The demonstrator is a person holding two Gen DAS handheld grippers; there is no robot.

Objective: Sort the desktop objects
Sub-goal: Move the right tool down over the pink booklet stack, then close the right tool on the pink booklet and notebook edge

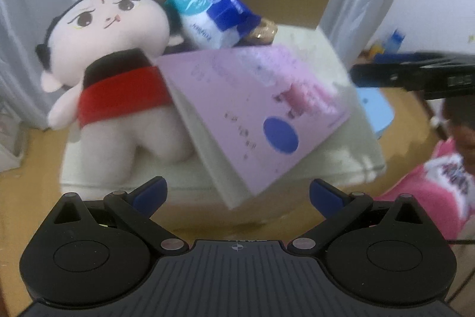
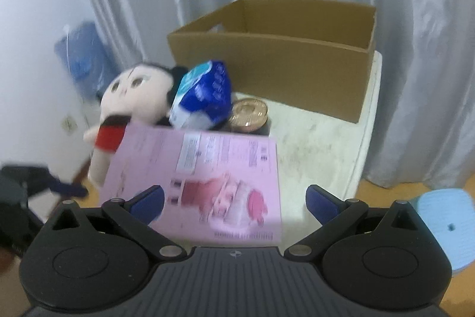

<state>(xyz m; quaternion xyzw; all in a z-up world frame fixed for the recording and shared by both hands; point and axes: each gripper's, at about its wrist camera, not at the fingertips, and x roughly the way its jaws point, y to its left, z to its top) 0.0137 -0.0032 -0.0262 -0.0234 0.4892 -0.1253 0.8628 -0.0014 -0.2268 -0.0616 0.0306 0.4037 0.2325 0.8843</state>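
I see my left gripper (image 1: 236,193) with its two blue fingers (image 1: 151,192) wide apart. It holds nothing and touches nothing. My right gripper (image 2: 234,198) is wide apart too, and it holds nothing. Its left finger (image 2: 148,202) sits in front of the pink box (image 2: 204,183), but I cannot tell if they touch.

The things sit on a small white table (image 1: 350,144). The pink box lies at the near edge, and one corner hangs out past it. A plush doll (image 1: 118,73) with a red band lies at the left edge, with its side against the pink box. Behind the box is a blue and white pack (image 1: 207,14), leaning on the doll's head. A round gold tin (image 2: 249,113) sits just beside the pack. An open cardboard box (image 2: 282,61) stands at the far edge.
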